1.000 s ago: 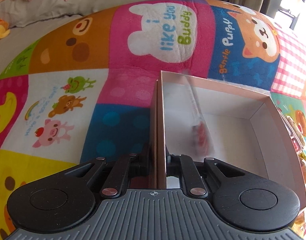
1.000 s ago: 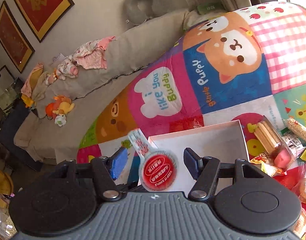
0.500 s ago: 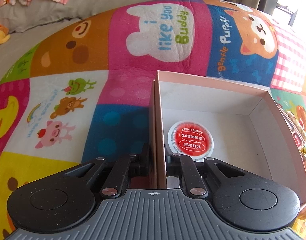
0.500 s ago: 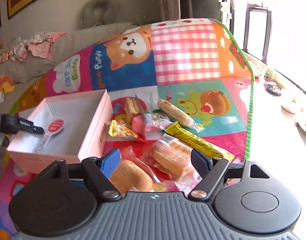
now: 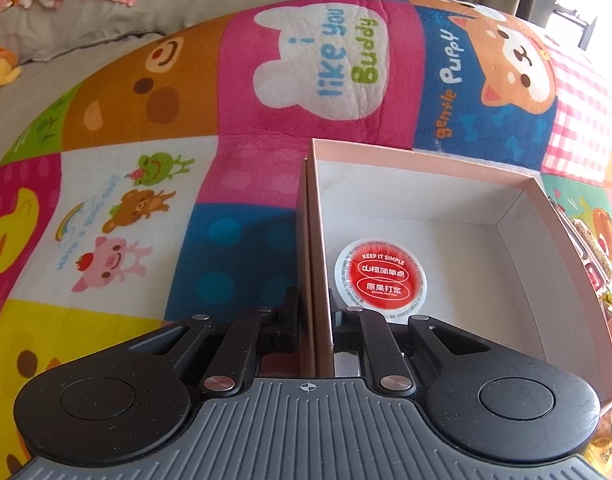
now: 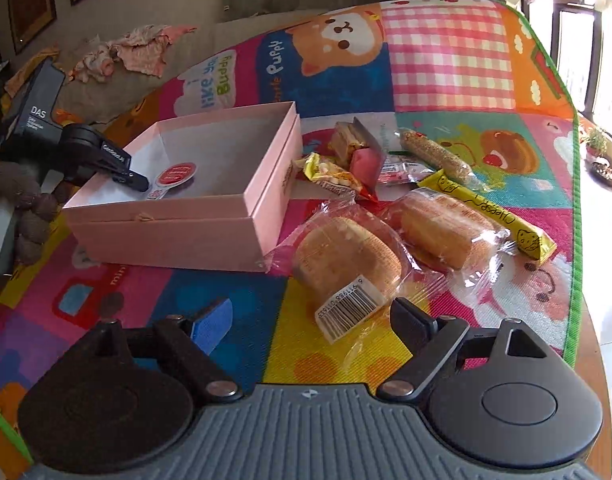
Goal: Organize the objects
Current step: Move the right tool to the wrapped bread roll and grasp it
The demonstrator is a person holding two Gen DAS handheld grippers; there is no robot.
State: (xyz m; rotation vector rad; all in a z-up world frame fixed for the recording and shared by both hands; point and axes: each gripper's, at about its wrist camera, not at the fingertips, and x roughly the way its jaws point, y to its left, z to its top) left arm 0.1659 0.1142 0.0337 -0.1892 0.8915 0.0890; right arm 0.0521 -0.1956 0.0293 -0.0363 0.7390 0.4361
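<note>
Bun (image 6: 348, 266) lies just ahead of right gripper (image 6: 310, 322), jaws apart; left gripper (image 5: 315, 312) clamps box (image 5: 312, 240) wall.

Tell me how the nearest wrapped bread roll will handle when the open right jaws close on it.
The wrapped bread roll probably squashes: it looks soft and puffy. Its clear film, crinkled and glossy, may slide against the pads, so the loose barcode flap is a poor hold. It likely weighs little for its bulk and, being rounded, might roll on the play mat.
</note>
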